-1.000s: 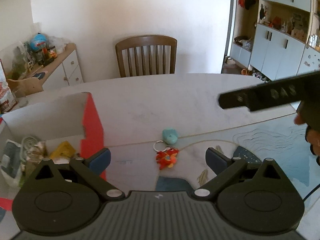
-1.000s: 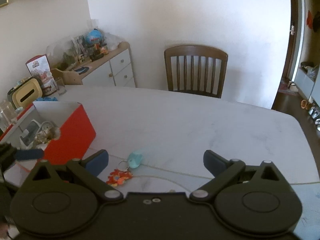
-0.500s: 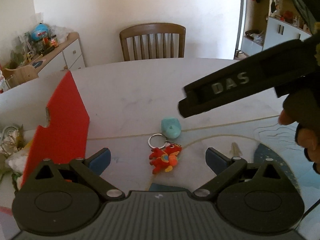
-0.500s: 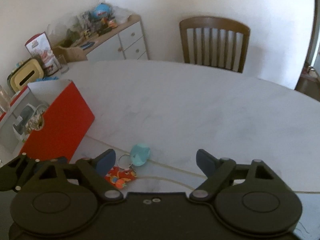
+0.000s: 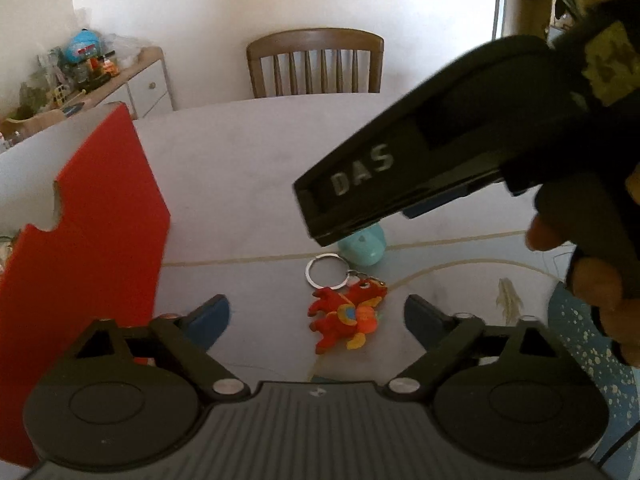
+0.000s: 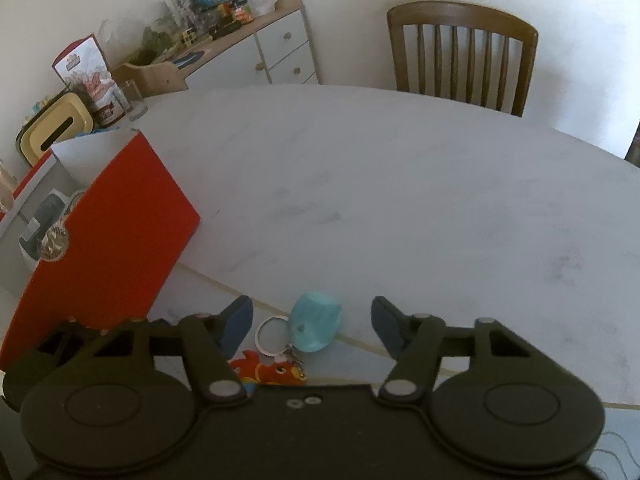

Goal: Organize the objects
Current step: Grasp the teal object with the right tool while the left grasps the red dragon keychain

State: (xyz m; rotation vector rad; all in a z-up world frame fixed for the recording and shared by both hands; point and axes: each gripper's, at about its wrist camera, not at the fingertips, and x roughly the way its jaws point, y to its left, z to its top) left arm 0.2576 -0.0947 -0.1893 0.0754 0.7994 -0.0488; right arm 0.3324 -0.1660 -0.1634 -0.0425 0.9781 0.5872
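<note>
A red dragon keychain [image 5: 344, 318] lies on the table, its metal ring [image 5: 324, 272] joined to a teal charm [image 5: 362, 246]. My left gripper [image 5: 314, 316] hovers low over the dragon. Its jaws are closing, one on each side of the dragon and clear of it. My right gripper [image 6: 312, 322] has the teal charm [image 6: 316, 322] between its closing jaws, with gaps showing on both sides. In the left wrist view, the right gripper's black housing [image 5: 360, 184] covers part of the charm. The dragon [image 6: 268, 372] is half hidden under that gripper's body.
An open red box [image 5: 92, 220] holding several items stands at the left, close to the left finger; the right wrist view also shows this box [image 6: 108, 236]. A wooden chair [image 6: 460, 52] stands behind the white table [image 6: 400, 184]. A cluttered sideboard [image 6: 248, 48] lines the wall. A person's hand [image 5: 600, 280] grips the right tool.
Both grippers have come down and closer to the keychain. The right gripper's jaws have narrowed around the teal charm, and its housing now reaches over the charm in the left wrist view.
</note>
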